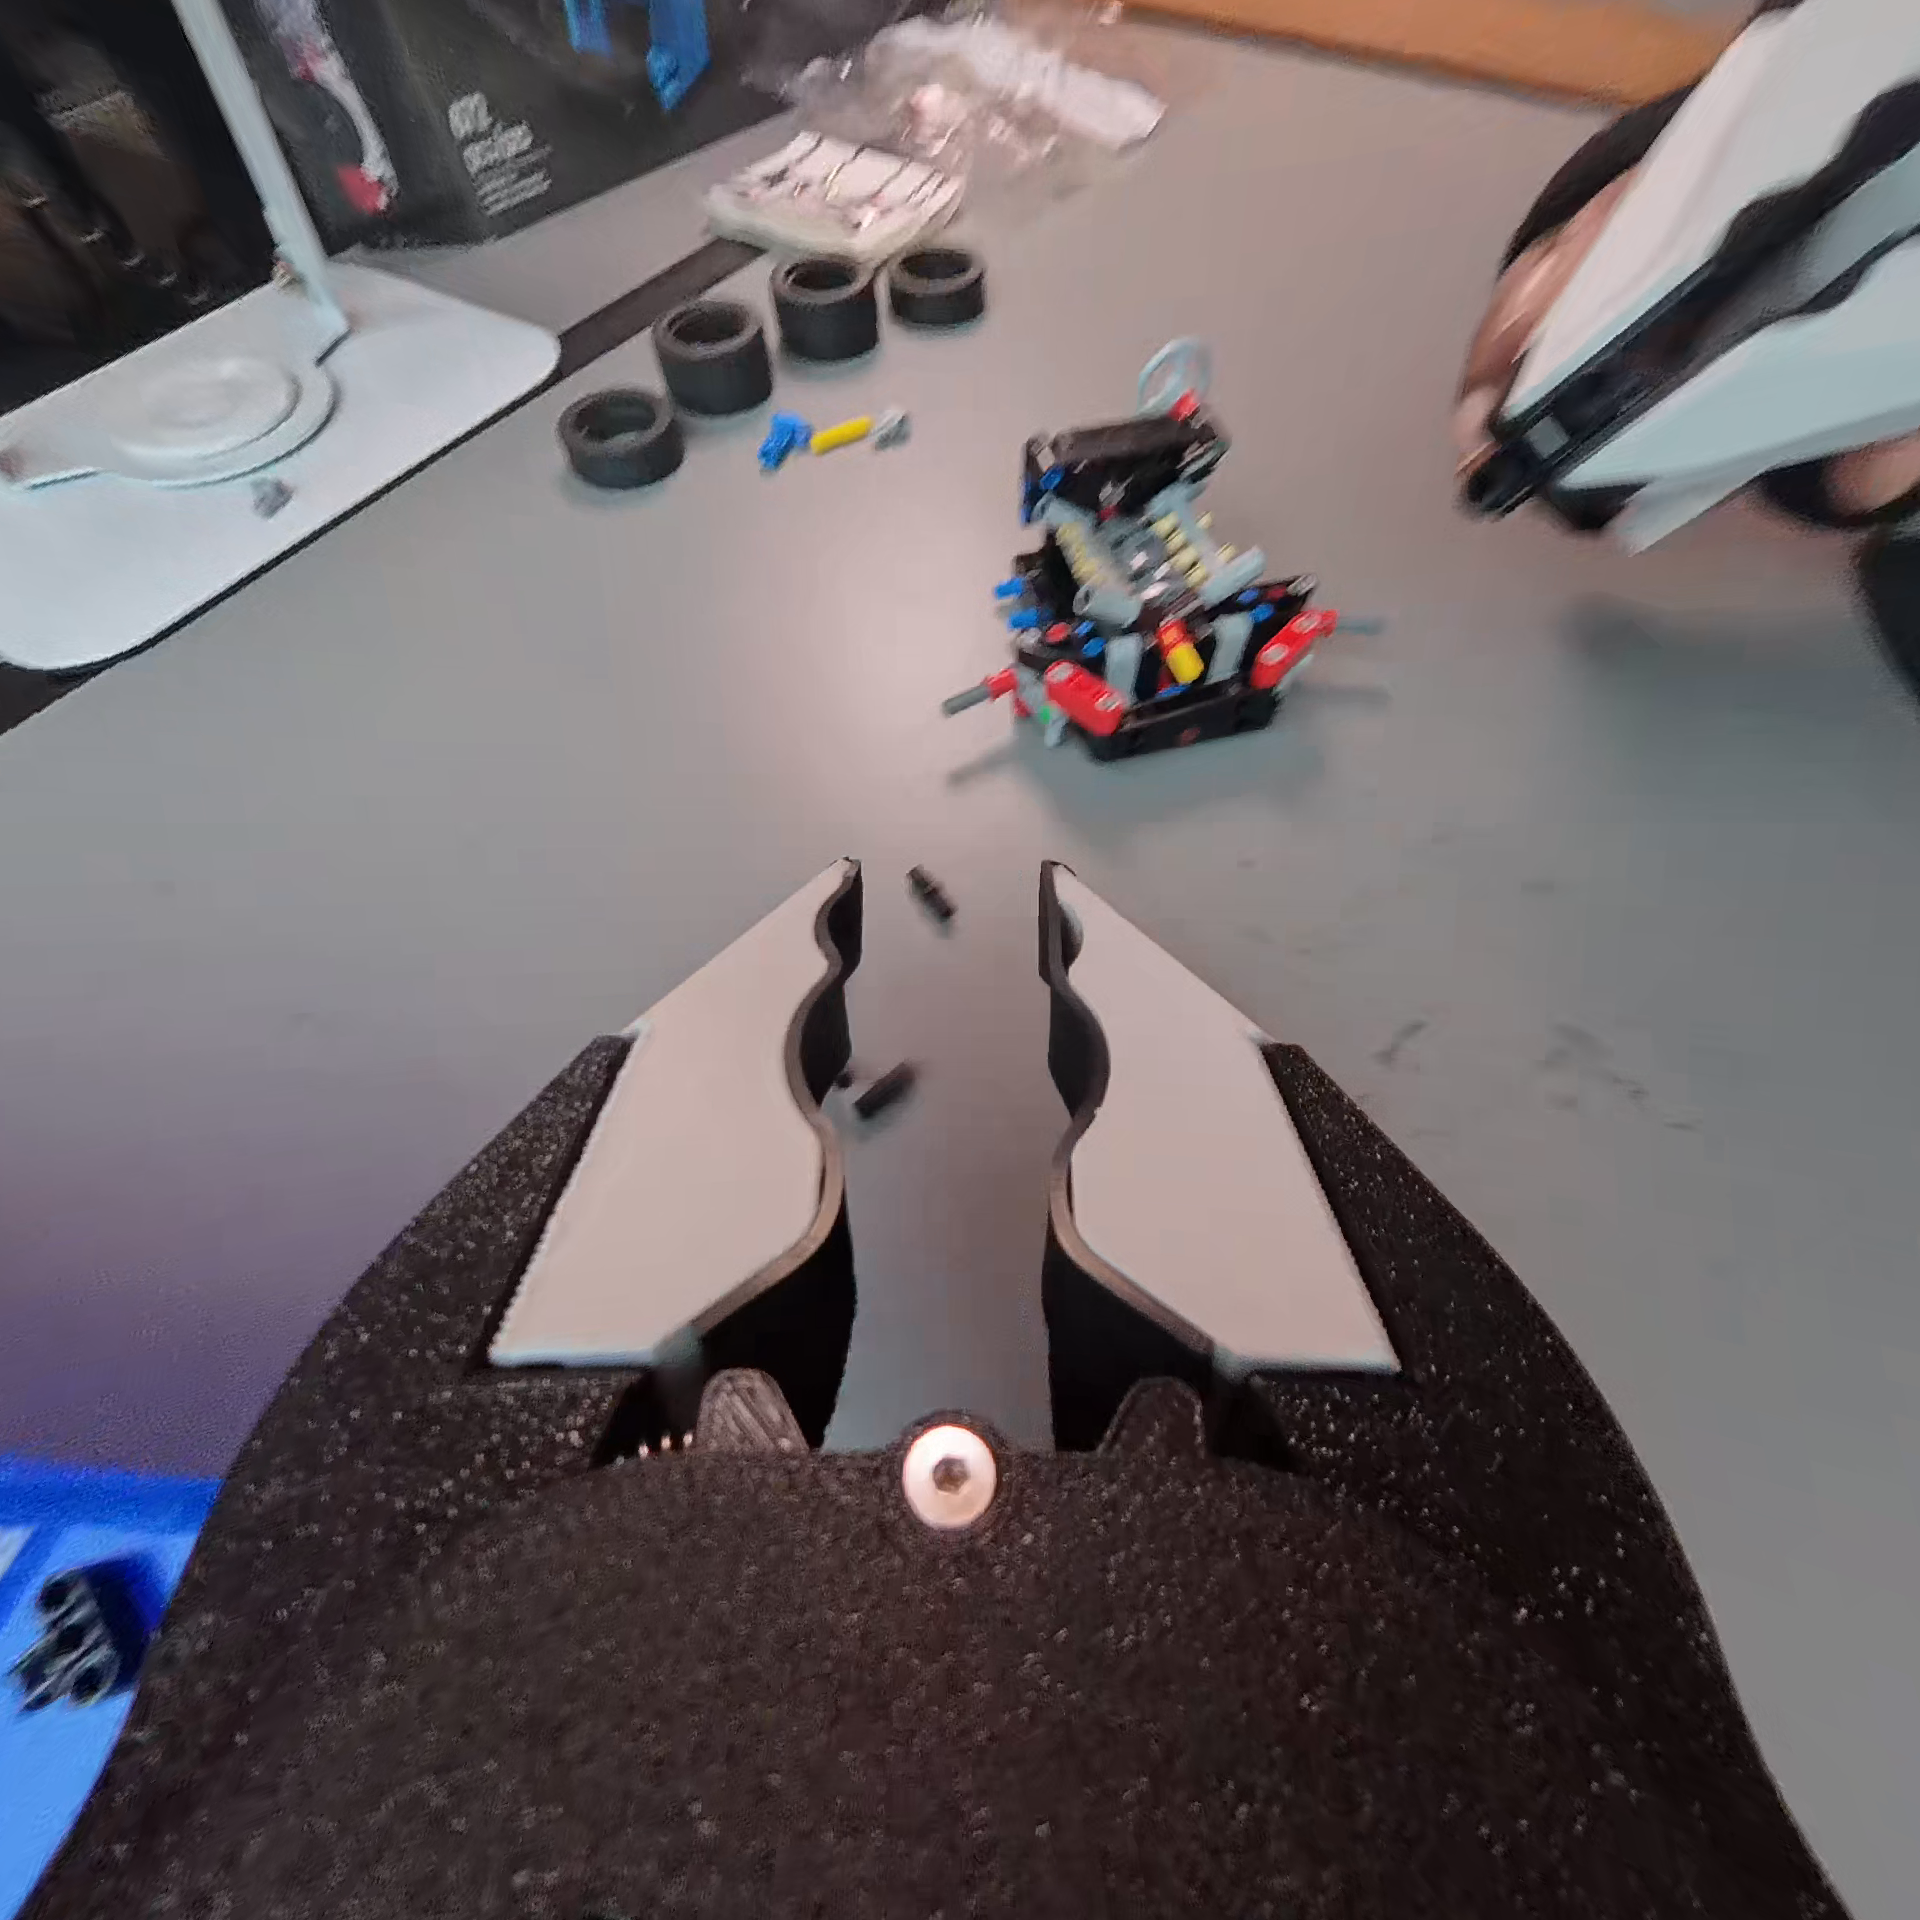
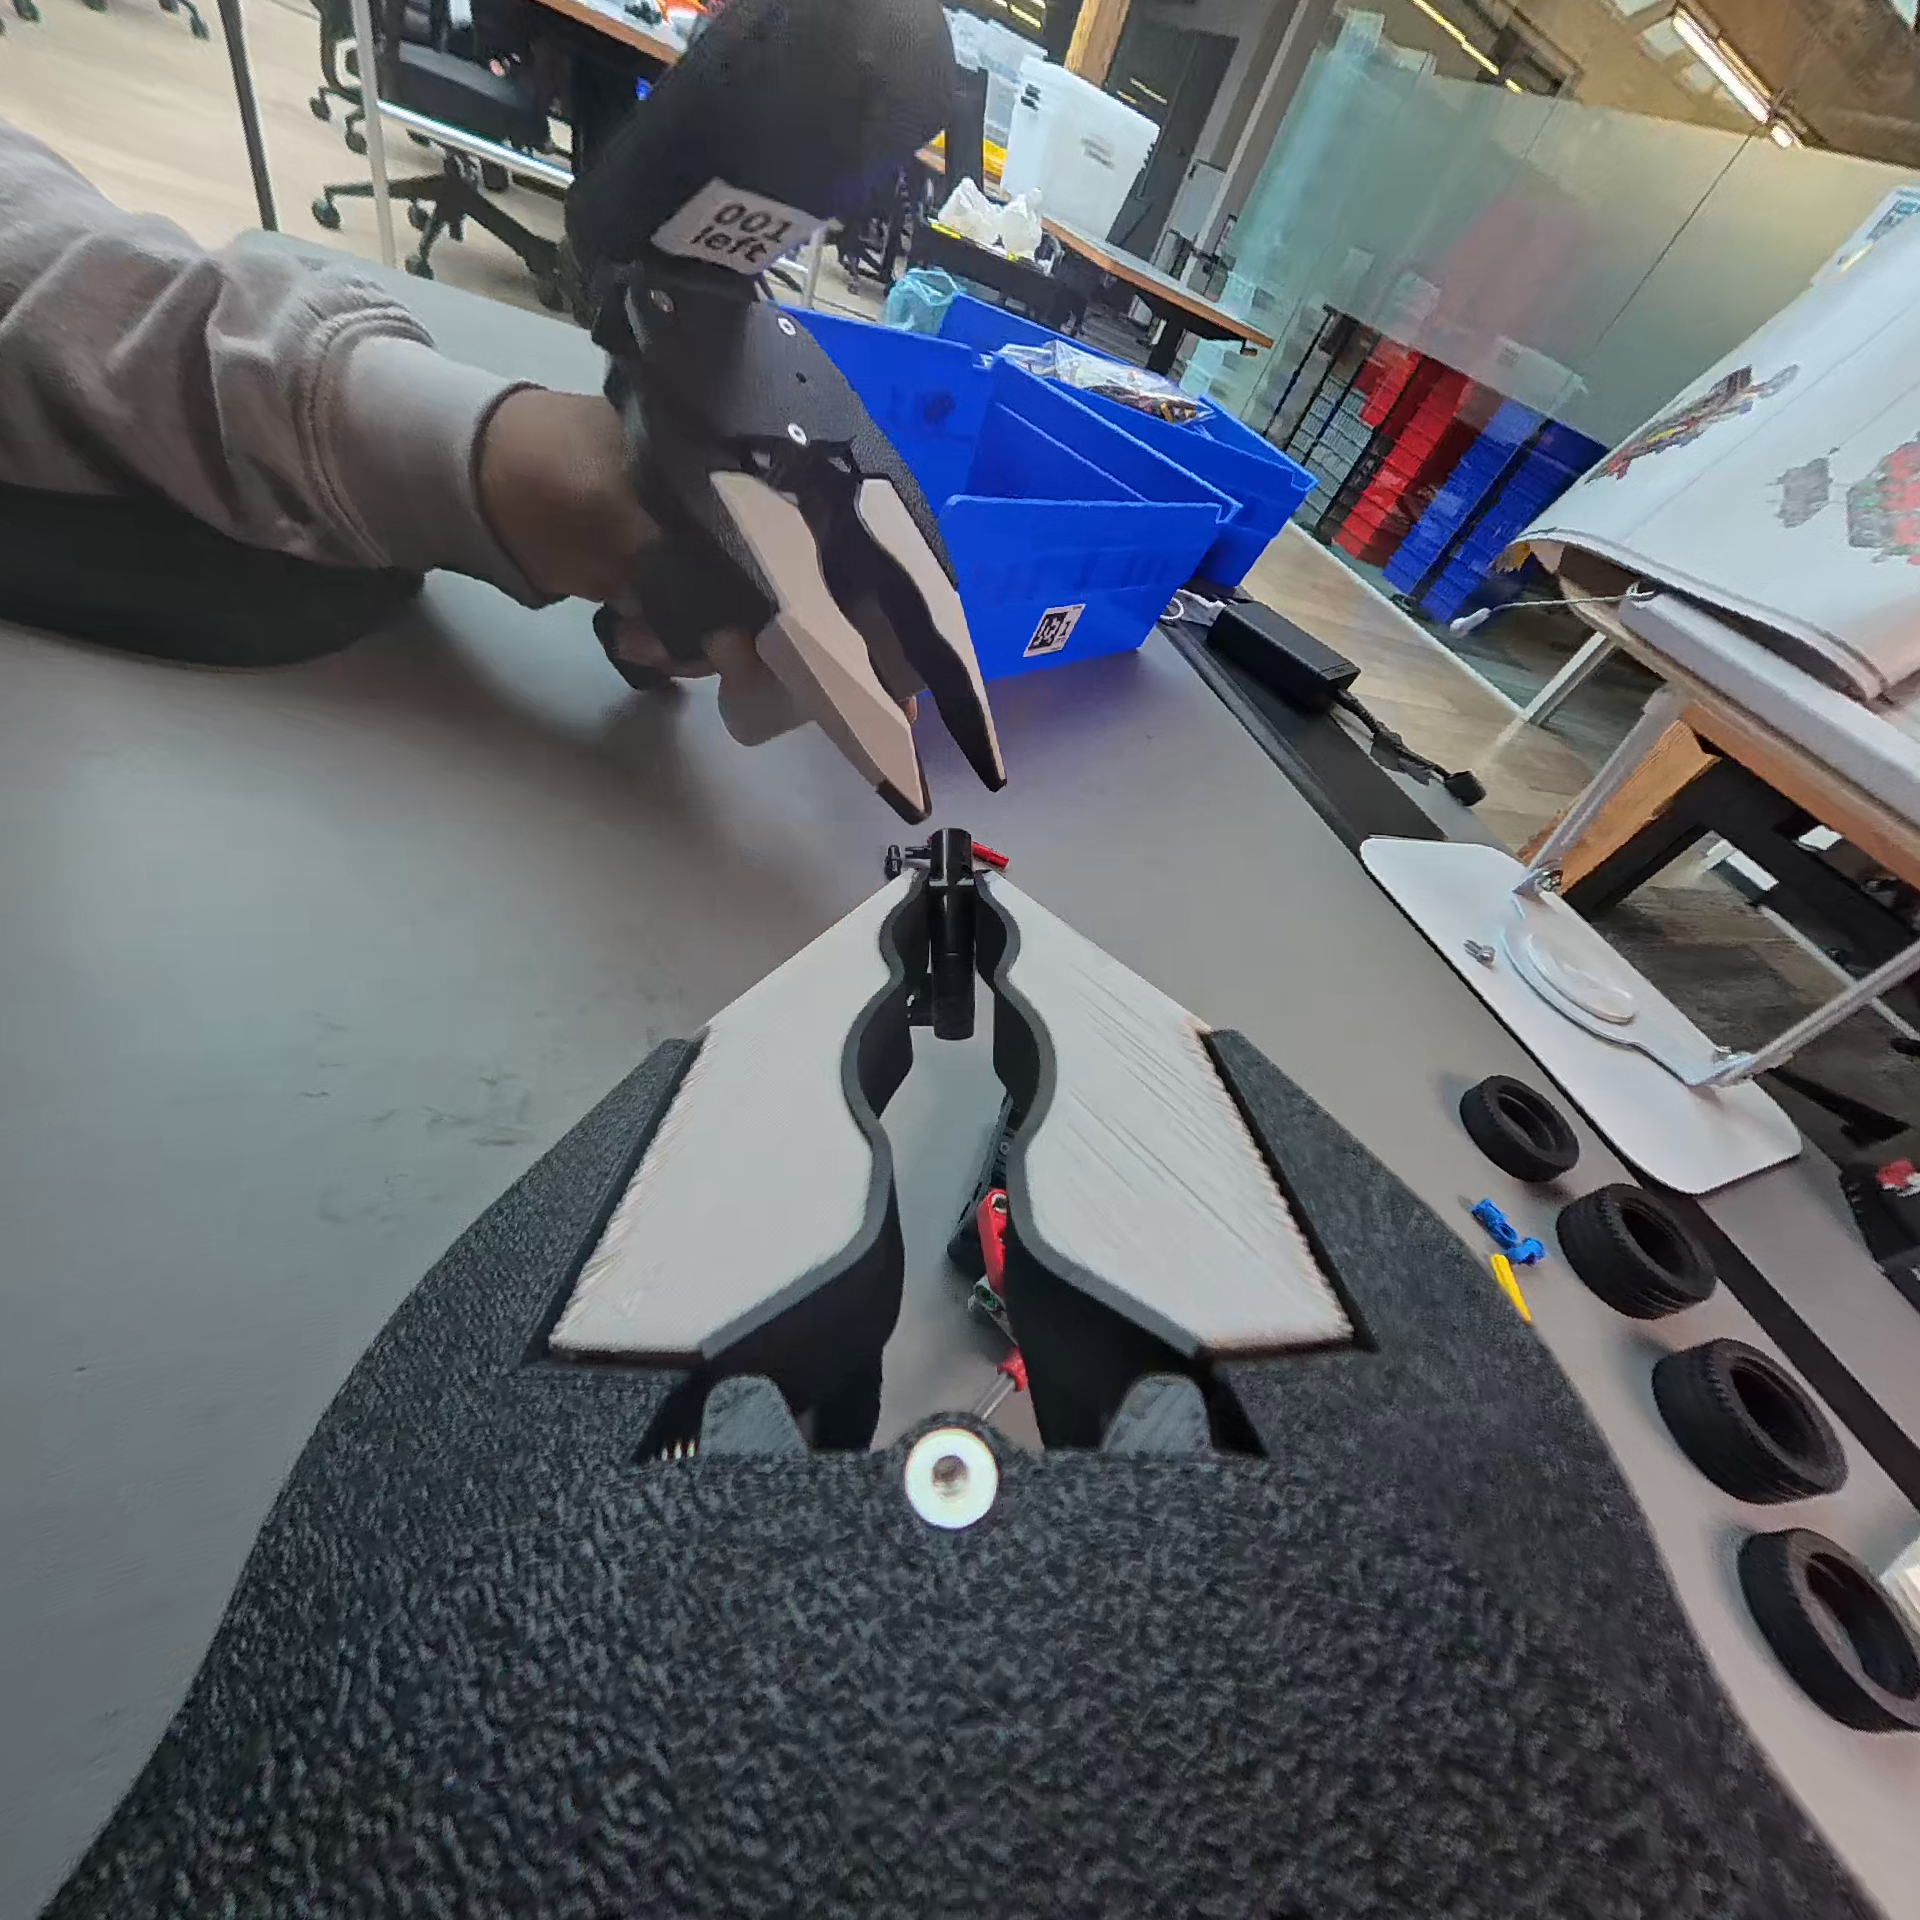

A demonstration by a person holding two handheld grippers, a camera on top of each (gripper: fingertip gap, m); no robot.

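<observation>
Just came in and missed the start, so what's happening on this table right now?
A person holds a two-finger gripper in each hand over a grey table. The right gripper is shut on a small black building-brick piece. The left gripper is open and empty, hovering above two tiny black pins on the table. A partly built brick model sits farther along, with four black tyres and a few loose blue and yellow parts beyond it.

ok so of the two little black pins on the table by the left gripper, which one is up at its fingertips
The farther black pin, lying between the open left gripper tips. The other black pin lies further back between the fingers, beside the left-hand one.
</observation>
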